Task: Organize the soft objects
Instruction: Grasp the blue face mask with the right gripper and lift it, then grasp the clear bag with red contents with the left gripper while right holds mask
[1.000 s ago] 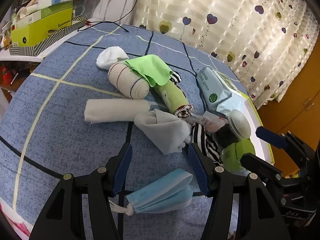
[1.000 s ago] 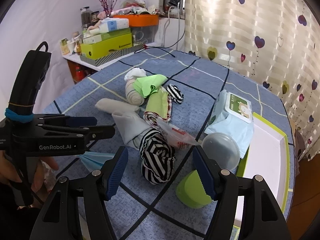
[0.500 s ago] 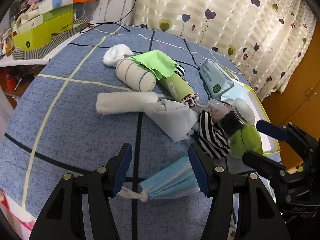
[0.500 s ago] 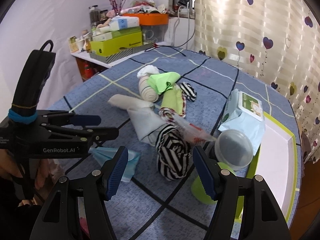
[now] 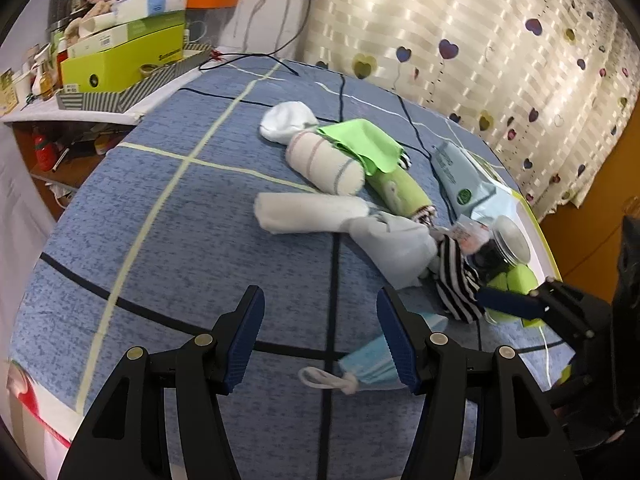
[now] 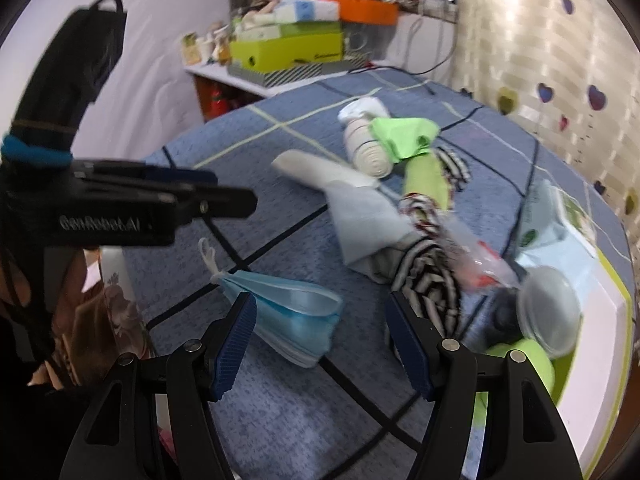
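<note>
A pile of soft things lies on the blue checked tablecloth [image 5: 168, 240]: a white sock [image 5: 286, 122], a striped cream roll [image 5: 324, 164], a green cloth [image 5: 360, 142], a white rolled towel [image 5: 308, 212], a pale grey cloth [image 5: 394, 244] and a black-and-white striped sock [image 5: 456, 276]. A blue face mask [image 6: 288, 308] lies at the near edge. My left gripper [image 5: 320, 332] is open and empty, above the cloth just left of the mask [image 5: 376, 364]. My right gripper [image 6: 320, 336] is open and empty, right over the mask.
A wet-wipes pack [image 5: 460, 184], a lidded jar [image 5: 508, 240] and a green cup [image 6: 524, 360] sit by a white tray with green rim [image 6: 608, 340] at the right. Boxes [image 5: 120, 64] crowd the shelf at the back left. A cable [image 5: 256, 58] crosses the far table.
Both grippers have swung left. The mask now lies between the right gripper's fingers instead of the striped sock. It has slid to the right finger in the left wrist view.
</note>
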{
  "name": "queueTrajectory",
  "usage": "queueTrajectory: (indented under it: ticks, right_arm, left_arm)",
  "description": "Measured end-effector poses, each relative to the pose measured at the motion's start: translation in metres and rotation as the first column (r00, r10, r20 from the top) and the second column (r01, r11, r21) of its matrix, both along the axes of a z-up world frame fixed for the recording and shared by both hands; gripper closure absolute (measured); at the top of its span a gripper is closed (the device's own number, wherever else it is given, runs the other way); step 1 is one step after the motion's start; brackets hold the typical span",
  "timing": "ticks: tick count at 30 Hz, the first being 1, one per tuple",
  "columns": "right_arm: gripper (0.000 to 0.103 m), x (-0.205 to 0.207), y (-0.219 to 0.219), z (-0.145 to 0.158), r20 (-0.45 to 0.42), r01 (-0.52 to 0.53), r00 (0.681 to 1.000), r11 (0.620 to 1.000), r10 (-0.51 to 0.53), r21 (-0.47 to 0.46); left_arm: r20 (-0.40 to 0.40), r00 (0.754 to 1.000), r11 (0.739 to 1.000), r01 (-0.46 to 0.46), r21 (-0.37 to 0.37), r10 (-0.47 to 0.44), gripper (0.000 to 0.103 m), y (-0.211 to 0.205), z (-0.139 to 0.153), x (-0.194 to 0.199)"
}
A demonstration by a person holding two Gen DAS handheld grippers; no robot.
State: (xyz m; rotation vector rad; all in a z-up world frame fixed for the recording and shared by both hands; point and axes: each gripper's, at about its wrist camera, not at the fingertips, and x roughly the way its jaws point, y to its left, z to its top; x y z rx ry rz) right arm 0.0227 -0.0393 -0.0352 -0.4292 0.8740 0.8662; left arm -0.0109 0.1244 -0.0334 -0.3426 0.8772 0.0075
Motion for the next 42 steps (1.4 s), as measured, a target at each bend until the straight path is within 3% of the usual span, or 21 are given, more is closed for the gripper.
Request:
queueTrajectory:
  ticks: [10,15,20,31,42]
  right_arm:
    - [0.036,0.006,0.033,-0.031,-0.048,-0.142,0.989,0.984,0.138,-0.111]
    - [0.069,0.008,0.039,-0.032,-0.027,-0.146,0.989,0.981,0.144,-0.125]
    - [0.089,0.006,0.03,-0.019,0.002,-0.127,0.992,0.988,0.128,-0.092]
    - [0.091,0.007,-0.031,0.042,0.115,0.058,0.991,0.997,-0.065,0.059]
    - [0.091,0.021,-0.112,0.075,0.161,0.274,0.942,0.952,-0.294,0.137]
  left_arm:
    - [-0.015,1.0,0.999,-0.024,-0.033,0.024,0.044,0.018,-0.011,0.003]
    - [-0.023,1.0,0.999,-0.022,-0.039,0.021,0.044,0.019,-0.014,0.006]
    - [-0.012,1.0,0.999,-0.015,-0.044,0.015,0.044,0.016,-0.011,0.006]
    - [0.031,0.998,0.998,0.058,-0.039,-0.056,0.044,-0.012,0.004,0.014]
    - [0.063,0.97,0.972,0.235,-0.008,-0.234,0.044,-0.073,0.018,0.052]
